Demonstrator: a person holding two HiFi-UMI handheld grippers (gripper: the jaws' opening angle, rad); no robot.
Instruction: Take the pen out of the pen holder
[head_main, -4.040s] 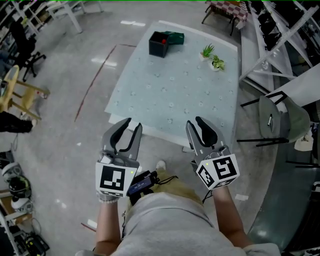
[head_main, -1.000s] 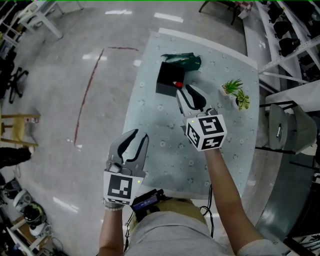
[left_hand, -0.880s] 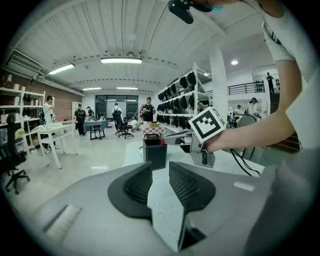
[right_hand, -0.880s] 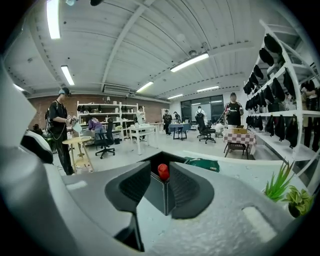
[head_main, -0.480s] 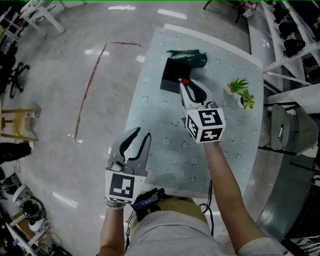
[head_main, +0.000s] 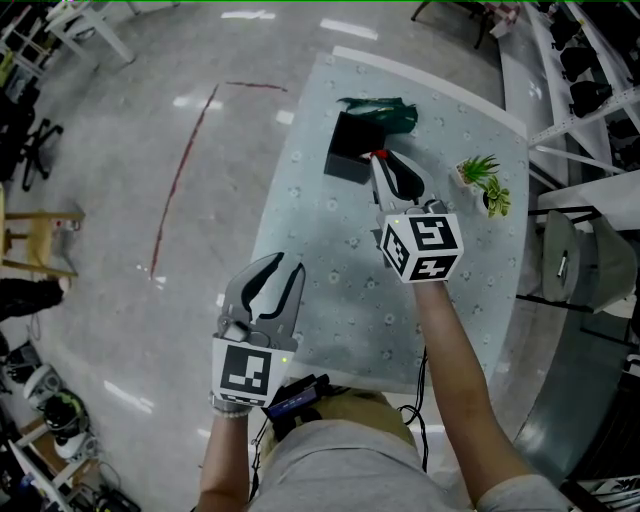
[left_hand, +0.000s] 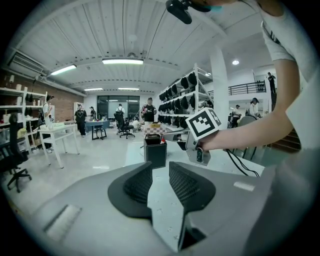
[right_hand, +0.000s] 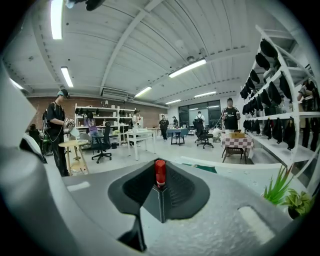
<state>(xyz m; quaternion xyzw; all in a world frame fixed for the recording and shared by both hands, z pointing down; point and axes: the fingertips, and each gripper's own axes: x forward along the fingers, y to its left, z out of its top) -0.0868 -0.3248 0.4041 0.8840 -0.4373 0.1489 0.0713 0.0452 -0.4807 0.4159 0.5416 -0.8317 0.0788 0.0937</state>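
Counter: pale and speckled (head_main: 330, 290), running away from the person, with grey floor along its left side.
Pen holder: a black square box (head_main: 347, 162), upright near the far end of the counter. It stands just in front of a dark green object (head_main: 385, 115) whose kind I cannot tell.
Pen: stands in the pen holder, with only its red top (right_hand: 160, 171) showing above the rim. In the head view it sits at the holder's right-hand corner.
Right hand-held gripper: reaches out (head_main: 381, 163) over the counter on an outstretched arm, pointing slightly downward. Its jaws have just been closing, and the pads are clenched on the pen's red top, one on each side. The holder's black corner shows just below, between the jaws.
Left hand-held gripper: held back (left_hand: 160, 165) at the near left edge of the counter, well apart from the pen holder. It is released: the jaws stand apart with only bare counter seen between the pads.
Plants: two small green potted plants (head_main: 483, 185) near the counter's right edge, to the right of the right hand-held gripper and apart from the holder.
Floor: glossy grey, with a thin red line (head_main: 180, 170) to the left of the counter.
Surroundings: shelving along the right, and distant people, tables and chairs in both gripper views.
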